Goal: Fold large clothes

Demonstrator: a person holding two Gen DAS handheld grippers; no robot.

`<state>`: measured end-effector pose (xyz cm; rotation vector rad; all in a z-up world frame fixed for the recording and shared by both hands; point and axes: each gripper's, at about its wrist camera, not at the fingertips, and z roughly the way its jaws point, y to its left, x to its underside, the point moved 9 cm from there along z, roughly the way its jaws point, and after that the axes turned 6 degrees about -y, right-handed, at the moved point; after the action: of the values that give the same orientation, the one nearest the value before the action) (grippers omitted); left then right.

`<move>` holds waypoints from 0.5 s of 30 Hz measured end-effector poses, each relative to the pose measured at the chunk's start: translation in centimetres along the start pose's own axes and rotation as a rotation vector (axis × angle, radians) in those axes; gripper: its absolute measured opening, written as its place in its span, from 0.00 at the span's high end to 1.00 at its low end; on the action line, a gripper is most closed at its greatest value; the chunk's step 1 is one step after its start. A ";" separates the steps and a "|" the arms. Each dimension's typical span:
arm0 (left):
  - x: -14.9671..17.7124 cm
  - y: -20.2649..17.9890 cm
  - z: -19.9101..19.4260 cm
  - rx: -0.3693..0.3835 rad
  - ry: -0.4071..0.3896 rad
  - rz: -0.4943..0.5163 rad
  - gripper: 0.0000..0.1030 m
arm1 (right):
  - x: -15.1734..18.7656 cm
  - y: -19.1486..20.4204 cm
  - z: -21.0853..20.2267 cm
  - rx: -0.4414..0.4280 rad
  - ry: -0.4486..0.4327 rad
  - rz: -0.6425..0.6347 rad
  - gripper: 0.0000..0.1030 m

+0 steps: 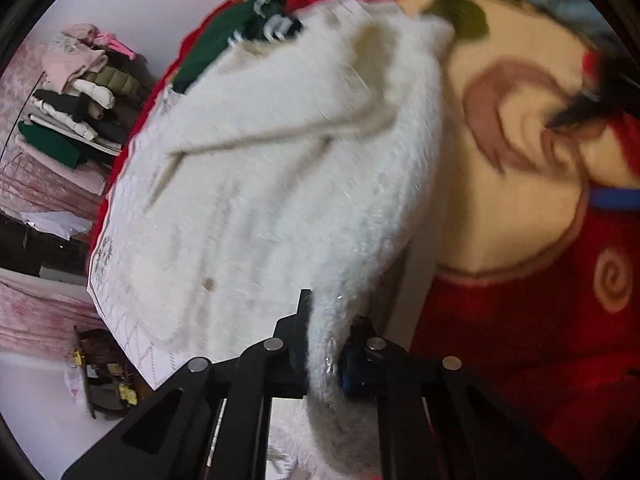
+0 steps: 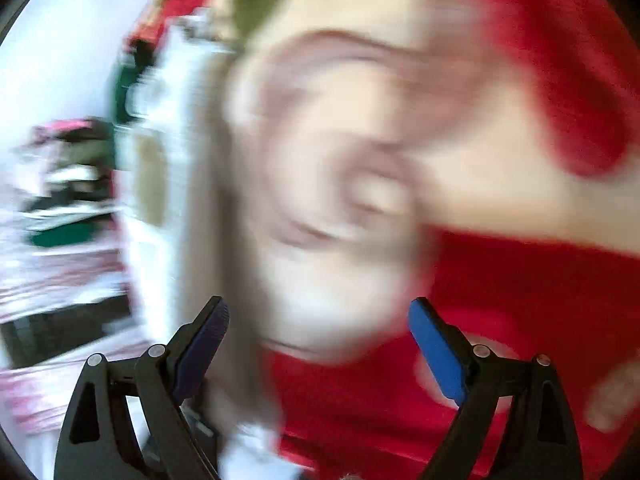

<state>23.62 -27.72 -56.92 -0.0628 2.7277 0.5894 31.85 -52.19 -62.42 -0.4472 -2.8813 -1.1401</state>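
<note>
A large white fluffy garment (image 1: 280, 176) lies spread over a red and cream patterned blanket (image 1: 520, 208). My left gripper (image 1: 326, 344) is shut on a fold of the white garment's near edge, the fabric pinched between its jaws. My right gripper (image 2: 318, 344) is open and empty, blue pads (image 2: 438, 356) wide apart, over the blanket; its view is heavily blurred. The white garment shows as a pale blurred band at the left of the right wrist view (image 2: 176, 160). The right gripper's tip appears at the far right of the left wrist view (image 1: 576, 110).
A stack of folded clothes (image 1: 76, 92) sits at the left on pink bedding (image 1: 44, 184). A dark green garment (image 1: 216, 40) lies at the blanket's far edge. A small dark object (image 1: 104, 376) sits on the pale floor at lower left.
</note>
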 end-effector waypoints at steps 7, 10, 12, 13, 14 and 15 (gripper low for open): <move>-1.4 4.0 0.0 0.056 -0.014 -0.081 0.93 | -5.6 11.2 6.8 -0.273 0.007 -0.009 0.06; -1.5 4.3 1.0 0.092 -0.012 -0.087 0.93 | -7.7 13.2 12.0 -0.230 0.051 0.009 0.06; -1.5 4.7 1.6 0.125 -0.012 -0.084 0.93 | -7.9 14.0 15.9 -0.151 0.087 0.024 0.10; -1.7 5.1 1.9 0.143 -0.013 -0.087 0.93 | -8.2 14.4 17.7 -0.122 0.082 0.032 0.20; -1.8 5.6 1.9 0.156 -0.013 -0.090 0.93 | -8.1 14.8 18.5 -0.065 0.076 0.033 0.54; -1.8 6.1 2.0 0.171 -0.012 -0.093 0.93 | -7.6 15.0 18.6 -0.004 0.069 0.041 0.65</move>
<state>25.29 -21.39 -55.58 -0.1427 2.7343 0.3281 44.91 -31.20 -66.91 -0.4551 -2.7989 -1.1327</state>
